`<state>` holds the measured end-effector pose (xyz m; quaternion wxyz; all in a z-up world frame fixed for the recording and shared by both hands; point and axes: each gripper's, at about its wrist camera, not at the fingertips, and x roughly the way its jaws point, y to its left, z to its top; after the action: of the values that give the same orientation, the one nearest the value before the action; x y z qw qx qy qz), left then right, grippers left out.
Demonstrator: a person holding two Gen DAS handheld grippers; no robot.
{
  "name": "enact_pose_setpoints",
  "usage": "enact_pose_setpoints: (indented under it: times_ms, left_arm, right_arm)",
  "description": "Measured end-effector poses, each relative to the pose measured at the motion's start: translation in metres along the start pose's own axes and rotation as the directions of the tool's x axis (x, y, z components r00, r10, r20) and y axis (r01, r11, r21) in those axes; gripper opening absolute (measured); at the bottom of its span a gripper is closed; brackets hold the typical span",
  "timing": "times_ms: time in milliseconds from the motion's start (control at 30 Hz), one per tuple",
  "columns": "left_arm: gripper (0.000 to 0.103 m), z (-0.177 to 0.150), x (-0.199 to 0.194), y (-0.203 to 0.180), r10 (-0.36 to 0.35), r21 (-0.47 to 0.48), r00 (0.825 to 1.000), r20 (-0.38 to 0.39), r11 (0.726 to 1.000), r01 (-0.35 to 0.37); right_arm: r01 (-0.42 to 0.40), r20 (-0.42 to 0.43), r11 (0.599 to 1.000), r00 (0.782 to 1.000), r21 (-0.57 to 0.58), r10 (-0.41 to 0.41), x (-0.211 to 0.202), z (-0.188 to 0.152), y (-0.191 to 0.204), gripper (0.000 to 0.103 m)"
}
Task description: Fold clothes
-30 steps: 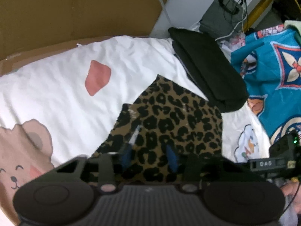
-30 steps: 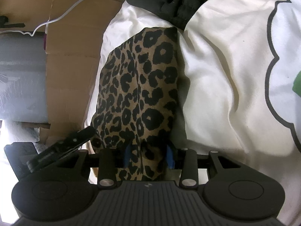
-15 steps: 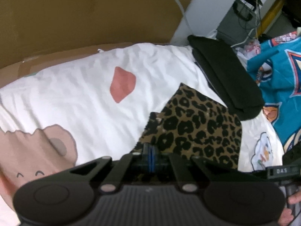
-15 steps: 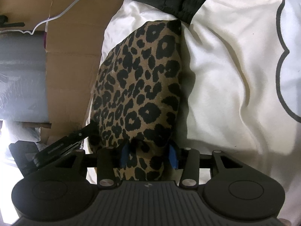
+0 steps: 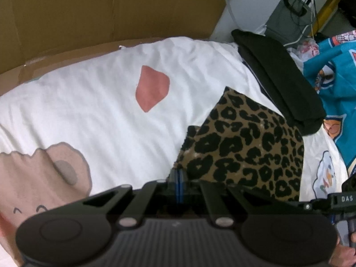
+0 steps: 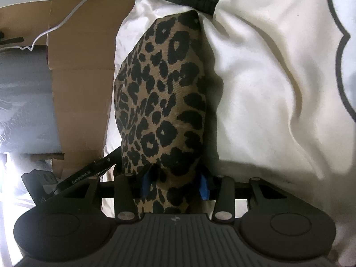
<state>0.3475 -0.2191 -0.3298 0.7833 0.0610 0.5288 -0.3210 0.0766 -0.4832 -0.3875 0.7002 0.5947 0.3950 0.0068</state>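
Leopard-print garment (image 5: 242, 146), tan with black spots, lies folded on a white bedsheet (image 5: 93, 115) printed with cartoon figures. Left wrist view: left gripper (image 5: 179, 185) has its blue-padded jaws drawn together, pinching the near left corner of the garment; the cloth fans out from the pinch toward the upper right. No gap shows between the pads. The garment's far corner points at a black folded garment (image 5: 280, 84) lying just beyond it, the two close or touching at the right edge; cannot tell which.

Right wrist view: right gripper (image 6: 175, 185) has its jaws apart, one blue pad on each side of the garment's near end. The cloth (image 6: 162, 102) runs up between them and away from the camera. Whether the pads (image 6: 145, 183) press the fabric or only flank it cannot be told; the gap looks as wide as the cloth bundle itself. The left gripper's black body shows at lower left of this view, beside the garment's left edge.

Surroundings: brown cardboard (image 5: 89, 13) stands behind the sheet; a teal patterned fabric (image 5: 333, 84) lies right of the black garment; a white cable (image 6: 64, 20) crosses the cardboard in the right wrist view. A pink patch and a bear face are printed on the sheet left of the garment.
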Motion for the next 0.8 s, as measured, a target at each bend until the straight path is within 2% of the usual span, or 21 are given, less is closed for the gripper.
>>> enact_pose_setpoints:
  times_ms: [67, 167, 267, 300, 433, 500, 533, 567, 667, 700, 767, 800]
  left_arm:
    - [0.002, 0.0, 0.003, 0.0, 0.003, 0.003, 1.0, -0.003, 1.0, -0.003]
    - [0.002, 0.0, 0.005, 0.0, 0.005, 0.008, 1.0, -0.004, 1.0, -0.005]
    - [0.002, -0.001, 0.005, 0.0, 0.007, 0.015, 1.0, -0.002, 1.0, -0.006]
    - [0.002, -0.001, 0.005, -0.001, 0.007, 0.018, 1.0, -0.001, 1.0, -0.007]
    - [0.003, 0.001, 0.006, 0.0, 0.007, 0.021, 1.0, -0.006, 1.0, -0.007]
    - [0.008, 0.003, 0.005, 0.001, 0.019, 0.023, 1.0, -0.015, 1.0, -0.019]
    - [0.016, 0.005, 0.004, 0.0, 0.038, 0.027, 0.999, -0.02, 0.999, -0.038]
    - [0.024, 0.007, 0.0, -0.001, 0.06, 0.033, 0.998, -0.016, 0.998, -0.059]
    - [0.039, 0.012, -0.015, 0.0, 0.078, 0.041, 0.997, 0.015, 0.996, -0.078]
    - [0.041, 0.014, -0.018, 0.003, 0.056, 0.025, 0.998, 0.015, 0.998, -0.056]
    - [0.061, 0.021, -0.022, 0.01, 0.006, -0.022, 1.0, 0.012, 1.0, -0.006]
    - [0.065, 0.024, -0.023, 0.012, -0.009, -0.035, 1.0, 0.014, 0.999, 0.009]
  right_arm:
    - [0.008, 0.006, 1.0, 1.0, -0.023, -0.008, 0.004, 0.0, 0.002, 0.046]
    - [0.052, 0.01, 0.994, 0.999, -0.098, -0.051, 0.009, 0.0, 0.01, 0.027]
    - [0.076, 0.007, 0.989, 0.997, -0.124, -0.076, 0.009, 0.0, 0.012, 0.02]
    - [0.07, 0.005, 0.99, 0.998, -0.126, -0.07, 0.009, 0.0, 0.013, 0.012]
    - [0.045, -0.003, 0.996, 0.999, -0.081, -0.046, 0.006, 0.001, 0.007, 0.012]
    - [0.024, -0.01, 0.999, 1.0, -0.027, -0.024, 0.006, 0.003, 0.002, 0.016]
    - [0.02, -0.01, 1.0, 1.0, -0.018, -0.02, 0.005, 0.003, 0.001, 0.024]
    - [0.017, -0.009, 1.0, 1.0, -0.009, -0.017, 0.004, 0.003, -0.001, 0.028]
    - [0.011, -0.012, 1.0, 1.0, -0.012, -0.011, 0.003, 0.002, 0.001, 0.033]
    - [0.009, -0.013, 1.0, 1.0, -0.014, -0.009, 0.003, 0.001, 0.001, 0.033]
    - [0.011, -0.014, 1.0, 1.0, -0.014, -0.011, 0.004, 0.002, 0.001, 0.033]
    - [0.012, -0.016, 1.0, 1.0, -0.012, -0.012, 0.005, 0.002, 0.001, 0.034]
